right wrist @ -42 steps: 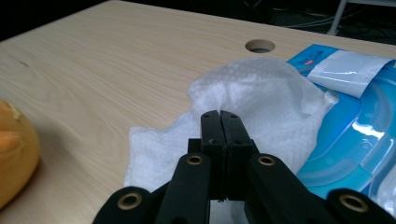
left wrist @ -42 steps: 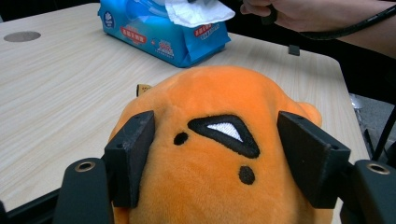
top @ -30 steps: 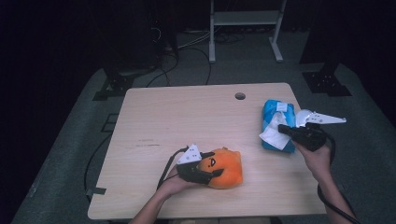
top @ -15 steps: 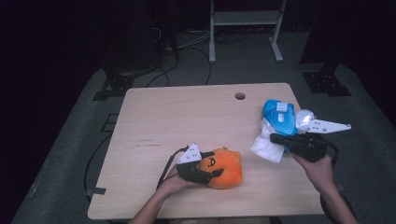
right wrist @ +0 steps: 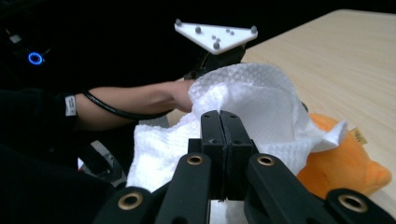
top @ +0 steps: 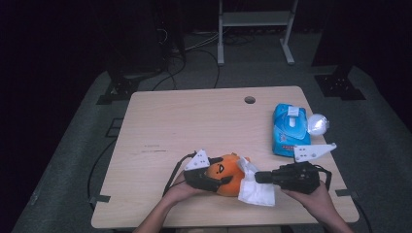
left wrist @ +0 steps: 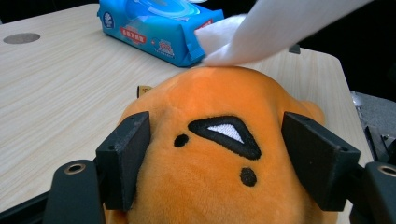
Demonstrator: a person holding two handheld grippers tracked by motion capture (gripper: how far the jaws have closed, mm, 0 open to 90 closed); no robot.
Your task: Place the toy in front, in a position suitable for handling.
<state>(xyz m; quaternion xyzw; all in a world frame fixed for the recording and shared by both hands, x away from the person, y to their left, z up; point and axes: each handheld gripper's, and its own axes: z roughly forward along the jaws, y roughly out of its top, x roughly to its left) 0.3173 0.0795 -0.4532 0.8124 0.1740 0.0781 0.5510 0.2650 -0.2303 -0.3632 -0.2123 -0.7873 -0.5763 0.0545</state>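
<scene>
Dark room with a grey carpeted floor, cables and a metal stand behind; at its middle a light wooden table (top: 194, 121) with a round cable hole (top: 249, 100) near the far edge.

Item 1: orange plush toy (top: 229, 174), lying near the table's near edge, about midway along it. Black stitched face markings show in the left gripper view.

Item 2: left gripper (top: 214, 179), set around the toy from its left side. Its jaws have just been opening; they stand at a middling width on either flank of the plush, with the pads (left wrist: 125, 158) touching its fur, and I cannot tell how firmly they press.

Item 3: white wipe (top: 255, 189), a textured sheet draped against the toy's right side and hanging onto the table.

Item 4: right gripper (top: 262, 177), jaws closed tight on the wipe, held just right of the toy.

Item 5: blue pack of wet wipes (top: 290, 128), lying flat near the table's right edge, far half. Its top flap is closed; its contents are hidden.

Item 6: round clear lid-like object (top: 318, 124), touching the pack's right side, at the table's right edge.
</scene>
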